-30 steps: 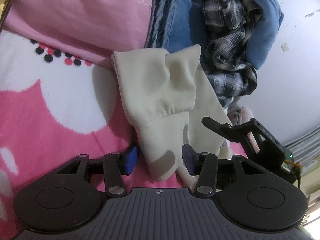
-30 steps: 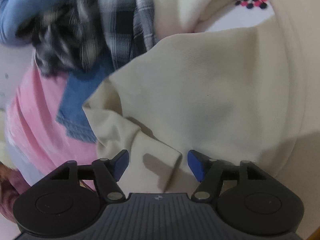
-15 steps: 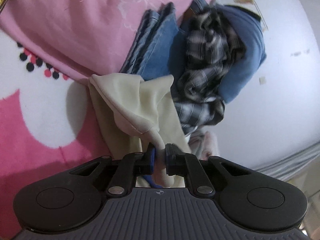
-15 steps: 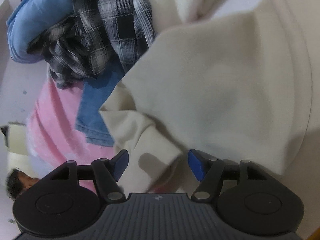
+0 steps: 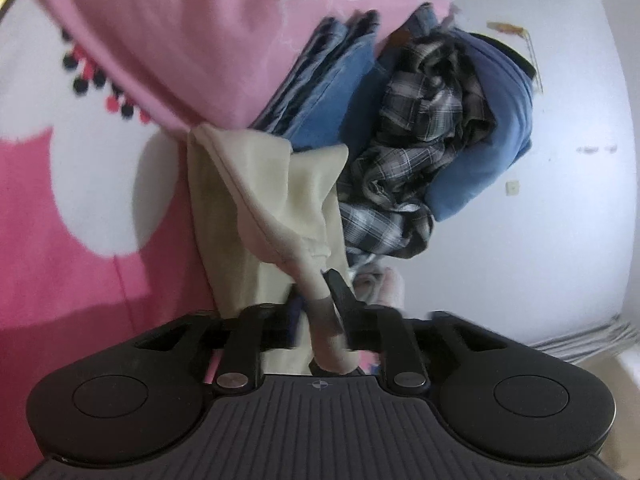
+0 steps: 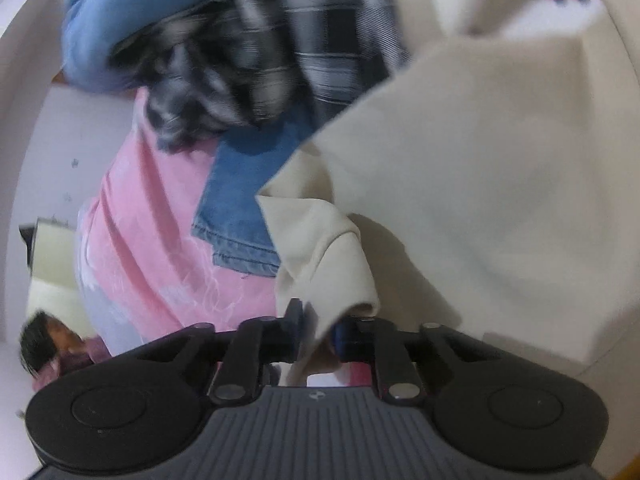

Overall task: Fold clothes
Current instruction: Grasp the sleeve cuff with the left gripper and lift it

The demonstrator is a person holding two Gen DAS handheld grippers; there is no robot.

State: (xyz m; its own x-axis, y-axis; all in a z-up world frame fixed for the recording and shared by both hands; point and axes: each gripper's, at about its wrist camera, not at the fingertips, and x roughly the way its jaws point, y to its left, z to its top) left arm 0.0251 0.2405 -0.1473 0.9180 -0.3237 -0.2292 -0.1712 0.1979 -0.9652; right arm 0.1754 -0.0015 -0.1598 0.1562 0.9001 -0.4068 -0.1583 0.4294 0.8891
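A cream sweatshirt (image 5: 276, 200) hangs bunched in the left wrist view, lifted off the pink and white blanket (image 5: 60, 240). My left gripper (image 5: 318, 312) is shut on a fold of its fabric near the cuff. In the right wrist view the same cream sweatshirt (image 6: 480, 184) spreads wide at the right. My right gripper (image 6: 318, 332) is shut on a cream sleeve edge (image 6: 340, 264) that droops between the blue pads.
A pile lies behind: folded jeans (image 5: 340, 80), a plaid shirt (image 5: 420, 152), a blue garment (image 5: 500, 128) and a pink one (image 5: 200, 40). A white wall (image 5: 560, 200) stands to the right. A person's head (image 6: 44, 340) shows low at the left in the right wrist view.
Both grippers went from open to shut on the cream sweatshirt, the left first, the right just now. The left has lifted the fabric off the blanket.
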